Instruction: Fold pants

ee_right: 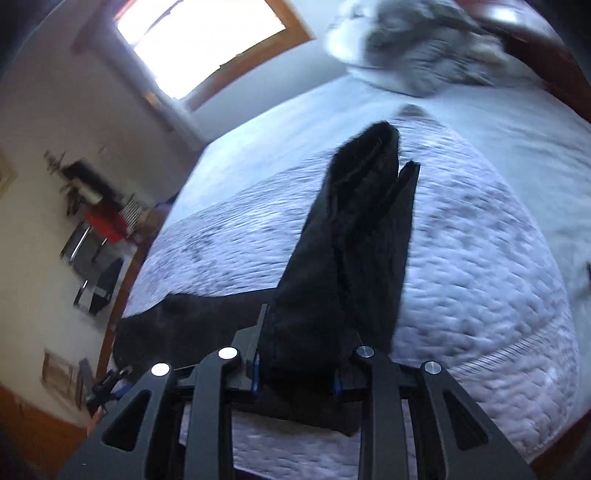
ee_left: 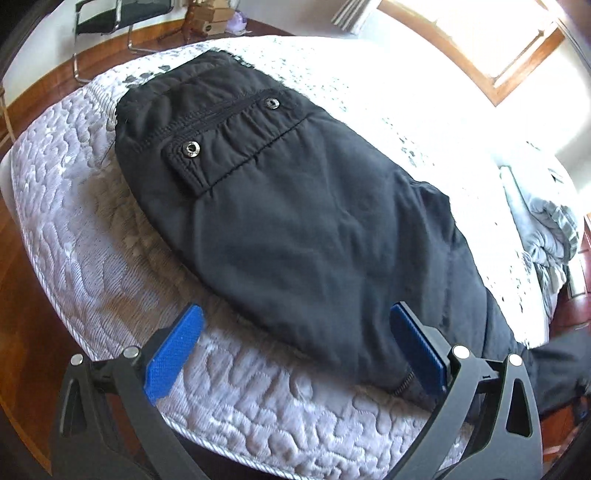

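Black pants [ee_left: 295,206] lie flat on the quilted white mattress [ee_left: 74,236], with the waistband and two metal snaps at the far end. My left gripper [ee_left: 297,310] hovers open over their near end, blue pads [ee_left: 173,354] wide apart and nothing between them. In the blurred right wrist view, my right gripper [ee_right: 306,328] is shut on a bunched fold of the pants [ee_right: 347,229], which sticks out ahead of it above the mattress [ee_right: 480,277]. The cloth hides most of the fingers. More of the pants [ee_right: 192,321] trails off to the left on the bed.
A rumpled grey blanket [ee_left: 550,229] [ee_right: 424,62] lies at the head of the bed. A black chair [ee_left: 122,14] and cardboard boxes [ee_left: 210,14] stand on the wooden floor [ee_left: 26,295] beyond the far edge. A bright window [ee_right: 207,37] fills the wall.
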### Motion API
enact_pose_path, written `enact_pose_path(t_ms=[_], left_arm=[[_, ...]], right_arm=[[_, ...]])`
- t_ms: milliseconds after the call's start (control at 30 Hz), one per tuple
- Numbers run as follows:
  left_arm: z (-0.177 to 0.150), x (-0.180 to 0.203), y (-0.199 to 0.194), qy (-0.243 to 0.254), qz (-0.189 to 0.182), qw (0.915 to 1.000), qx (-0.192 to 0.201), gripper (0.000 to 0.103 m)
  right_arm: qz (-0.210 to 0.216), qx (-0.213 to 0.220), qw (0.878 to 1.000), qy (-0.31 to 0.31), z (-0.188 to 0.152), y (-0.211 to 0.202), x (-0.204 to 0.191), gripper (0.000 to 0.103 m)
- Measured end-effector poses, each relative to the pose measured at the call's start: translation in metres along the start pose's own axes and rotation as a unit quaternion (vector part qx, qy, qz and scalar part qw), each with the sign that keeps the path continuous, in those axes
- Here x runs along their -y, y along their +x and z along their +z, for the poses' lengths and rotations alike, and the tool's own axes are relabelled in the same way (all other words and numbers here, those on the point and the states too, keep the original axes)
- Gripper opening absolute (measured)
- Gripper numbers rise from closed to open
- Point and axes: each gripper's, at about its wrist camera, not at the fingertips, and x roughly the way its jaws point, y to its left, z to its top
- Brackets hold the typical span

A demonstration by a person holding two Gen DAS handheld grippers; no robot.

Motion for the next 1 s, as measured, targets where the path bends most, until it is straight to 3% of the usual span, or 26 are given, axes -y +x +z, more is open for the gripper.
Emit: enact_pose_path(t_ms=[200,367,500,600,633,667,800,867,933,1000], left_arm=[[-0.032,-0.014,-0.018,-0.007,-0.023,0.9997,-0.002,0.1],[-0.035,-0.037,-0.025,-0.025,-0.023,0.9994,-0.001,0.1],[-0.038,-0.054,-0.033,-0.045,-0.023,0.9987,0.0,0.1],[-0.037,-0.062,-0.039,-0.05,-0.023,0.9985,0.004,0.1],[-0.036,-0.063,-0.041,-0.048,-0.022,0.9986,0.006,0.1],[-0.036,-0.065,-0.044,-0.047,-0.021,0.9986,0.008,0.1],[-0.033,-0.069,-0.049,-0.048,-0.024,0.9986,0.007,0.1],[-0.032,-0.065,-0.044,-0.049,-0.026,0.9984,0.005,0.1],[-0.032,-0.061,-0.042,-0.049,-0.03,0.9983,0.003,0.1],[-0.033,-0.056,-0.04,-0.046,-0.035,0.9983,-0.001,0.1]], right_arm=[[0.027,-0.07,0.993,-0.091,-0.022,0.073,-0.1,0.027],[0.035,-0.131,0.983,-0.126,-0.049,0.137,-0.144,0.022],[0.031,-0.189,0.971,-0.141,-0.075,0.187,-0.156,0.018],[0.04,-0.202,0.969,-0.133,-0.09,0.193,-0.157,0.028],[0.052,-0.209,0.969,-0.123,-0.091,0.191,-0.157,0.039],[0.065,-0.218,0.968,-0.108,-0.094,0.187,-0.153,0.056],[0.055,-0.19,0.974,-0.11,-0.095,0.156,-0.15,0.071],[0.002,-0.16,0.979,-0.126,-0.094,0.142,-0.146,0.075],[-0.059,-0.141,0.974,-0.165,-0.096,0.141,-0.15,0.076],[-0.07,-0.14,0.968,-0.198,-0.102,0.145,-0.157,0.077]])
